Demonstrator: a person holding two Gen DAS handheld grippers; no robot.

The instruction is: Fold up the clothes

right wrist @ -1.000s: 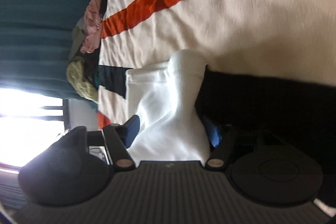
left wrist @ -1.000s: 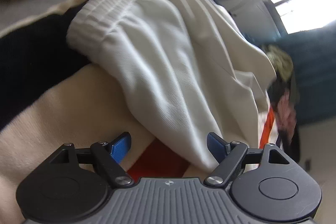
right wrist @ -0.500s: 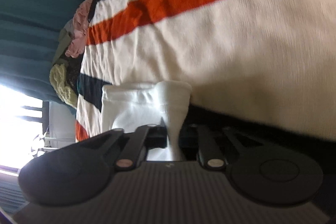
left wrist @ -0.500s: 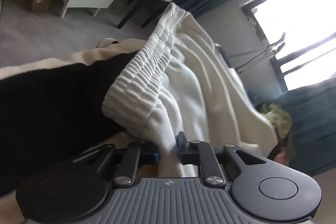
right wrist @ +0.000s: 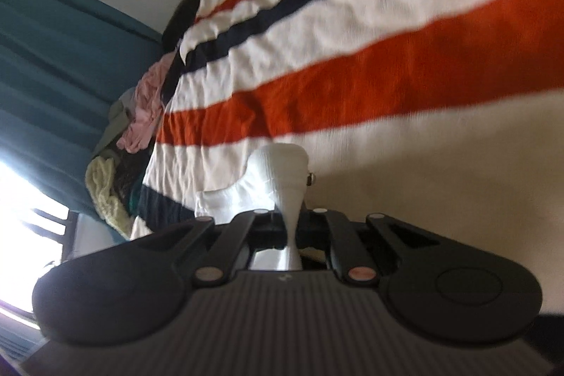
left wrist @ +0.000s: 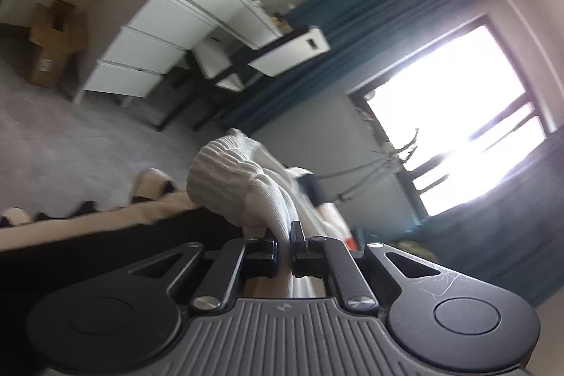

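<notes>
White ribbed-waistband garment point(left wrist: 243, 185), bunched and lifted off the striped blanket point(right wrist: 352, 66). One pinched fold sits between the left gripper's point(left wrist: 284, 247) closed fingers, another narrow fold between the right gripper's point(right wrist: 292, 228). Loose fabric trails toward the blanket.

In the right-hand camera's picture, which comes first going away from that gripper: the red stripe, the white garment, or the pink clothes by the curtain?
1. White garment: pinched in the right gripper, centre.
2. Red stripe on the bedspread: just beyond, across the middle.
3. Pink clothes: farthest, left, beside the teal curtain.
</notes>
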